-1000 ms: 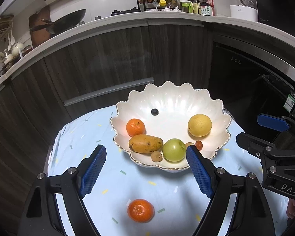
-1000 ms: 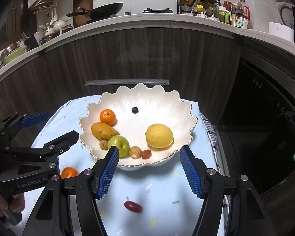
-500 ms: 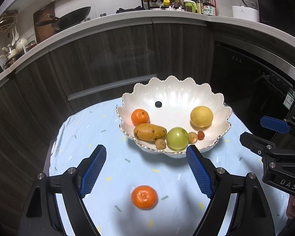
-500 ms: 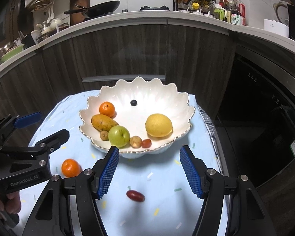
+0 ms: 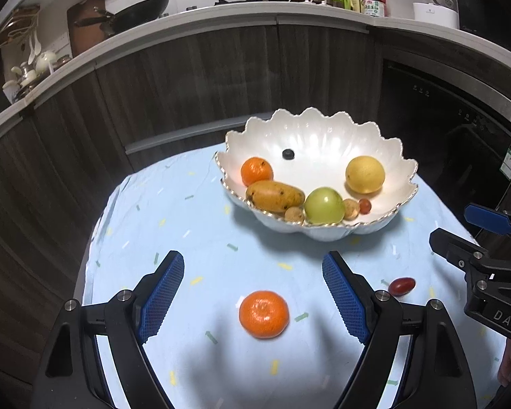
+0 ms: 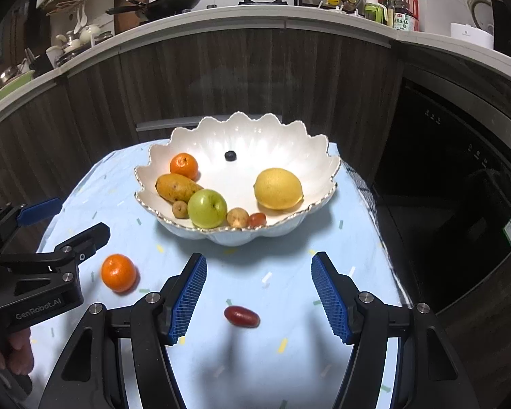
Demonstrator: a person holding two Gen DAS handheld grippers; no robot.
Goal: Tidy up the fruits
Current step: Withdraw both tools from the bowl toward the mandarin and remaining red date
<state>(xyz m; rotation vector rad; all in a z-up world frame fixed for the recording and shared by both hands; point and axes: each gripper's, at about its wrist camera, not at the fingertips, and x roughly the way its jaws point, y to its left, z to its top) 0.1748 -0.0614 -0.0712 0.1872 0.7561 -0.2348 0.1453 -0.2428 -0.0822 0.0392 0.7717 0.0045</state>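
Observation:
A white scalloped bowl point(image 5: 385, 143) point(image 6: 194, 136) stands on the light blue tablecloth and holds a tangerine, a mango, a green apple point(image 6: 207, 208), a lemon point(image 6: 278, 188), several small fruits and a blueberry. A loose tangerine point(image 5: 264, 313) point(image 6: 118, 272) lies on the cloth in front of the bowl, between the spread blue pads of my left gripper point(image 5: 253, 296), which is open and untouched by it. A red grape tomato point(image 6: 241, 316) point(image 5: 401, 286) lies between the pads of my open right gripper point(image 6: 257, 293), below and clear of them.
The small round table's cloth point(image 5: 187, 225) drops off at left, right and back edges. Dark wood cabinets point(image 6: 255, 78) curve behind it, with a dark oven front point(image 6: 460, 170) at right. The counter above carries a wok, bottles and dishes. A hand shows at the left gripper's handle point(image 6: 13, 351).
Both grippers have sunk and drawn back from the bowl. The loose tangerine and the grape tomato now sit higher in their views, between the pads. Jaw widths are unchanged.

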